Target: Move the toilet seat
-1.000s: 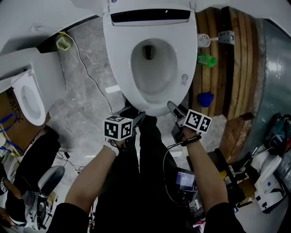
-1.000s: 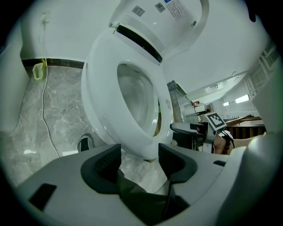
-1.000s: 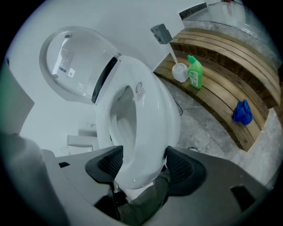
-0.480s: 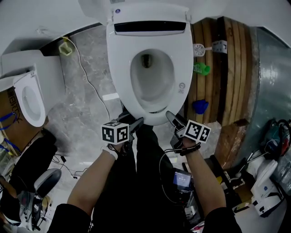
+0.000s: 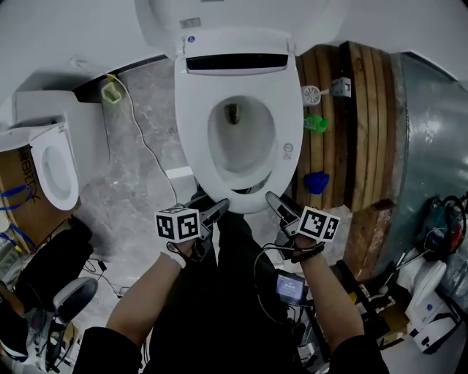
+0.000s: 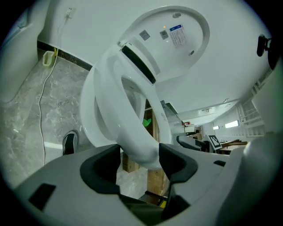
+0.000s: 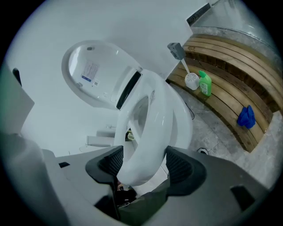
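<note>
The white toilet seat (image 5: 194, 124) lies over the bowl, with the lid (image 5: 234, 14) standing up behind it. My left gripper (image 5: 219, 207) is shut on the front rim's left side and my right gripper (image 5: 272, 199) on its right side. In the left gripper view the seat's front rim (image 6: 132, 132) fills the gap of the left gripper (image 6: 139, 156), touching both pads. The right gripper view shows the rim (image 7: 148, 132) pinched the same way in the right gripper (image 7: 143, 165). The seat's front looks slightly lifted off the bowl (image 6: 90, 119).
A second white toilet (image 5: 47, 164) stands at the left, with a cable (image 5: 142, 139) trailing over the marble floor. A curved wooden step (image 5: 351, 131) at the right carries a brush (image 5: 311, 93), a green bottle (image 5: 316, 123) and a blue object (image 5: 316, 182). Clutter lies at the bottom right.
Both grippers stay at the seat's front rim. The head view has shifted so more of the raised lid shows, and a dark gap now appears under the seat's front.
</note>
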`<state>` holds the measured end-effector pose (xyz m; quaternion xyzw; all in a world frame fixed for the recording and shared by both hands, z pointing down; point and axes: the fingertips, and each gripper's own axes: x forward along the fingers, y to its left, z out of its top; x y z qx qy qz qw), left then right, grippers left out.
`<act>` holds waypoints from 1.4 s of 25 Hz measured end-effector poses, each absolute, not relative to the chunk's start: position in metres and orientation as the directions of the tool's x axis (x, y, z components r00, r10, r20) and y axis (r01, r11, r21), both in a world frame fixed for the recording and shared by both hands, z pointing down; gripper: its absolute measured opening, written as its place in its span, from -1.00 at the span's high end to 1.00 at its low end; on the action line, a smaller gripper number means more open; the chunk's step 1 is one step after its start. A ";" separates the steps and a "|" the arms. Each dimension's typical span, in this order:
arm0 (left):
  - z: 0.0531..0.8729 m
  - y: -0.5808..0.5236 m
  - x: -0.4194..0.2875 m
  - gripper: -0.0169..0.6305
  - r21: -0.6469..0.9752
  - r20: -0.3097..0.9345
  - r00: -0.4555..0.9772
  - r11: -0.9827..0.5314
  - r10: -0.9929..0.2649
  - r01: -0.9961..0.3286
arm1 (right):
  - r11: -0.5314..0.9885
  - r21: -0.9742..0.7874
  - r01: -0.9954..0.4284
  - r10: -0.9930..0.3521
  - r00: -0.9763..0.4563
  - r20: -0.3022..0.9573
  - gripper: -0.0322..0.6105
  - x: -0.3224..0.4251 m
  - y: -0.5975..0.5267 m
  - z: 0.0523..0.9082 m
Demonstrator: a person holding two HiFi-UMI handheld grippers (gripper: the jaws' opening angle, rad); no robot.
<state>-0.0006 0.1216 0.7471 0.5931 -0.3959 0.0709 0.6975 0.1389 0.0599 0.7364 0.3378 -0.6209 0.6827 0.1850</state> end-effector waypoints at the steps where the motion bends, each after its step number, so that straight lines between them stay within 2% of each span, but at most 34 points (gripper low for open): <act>1: 0.741 0.120 -0.001 0.14 0.775 0.632 0.677 0.289 -0.377 -0.562 | -0.157 -0.729 -0.666 -0.170 -0.709 0.684 -0.03 0.139 0.058 0.729; 18: 0.650 0.093 -0.007 0.11 0.809 0.579 0.649 0.246 -0.494 -0.534 | -0.143 -0.821 -0.552 -0.295 -0.768 0.568 -0.02 0.137 0.030 0.636; 35: 0.592 0.067 -0.017 0.10 0.829 0.526 0.569 0.231 -0.632 -0.509 | -0.089 -0.860 -0.502 -0.293 -0.812 0.504 -0.02 0.133 0.007 0.582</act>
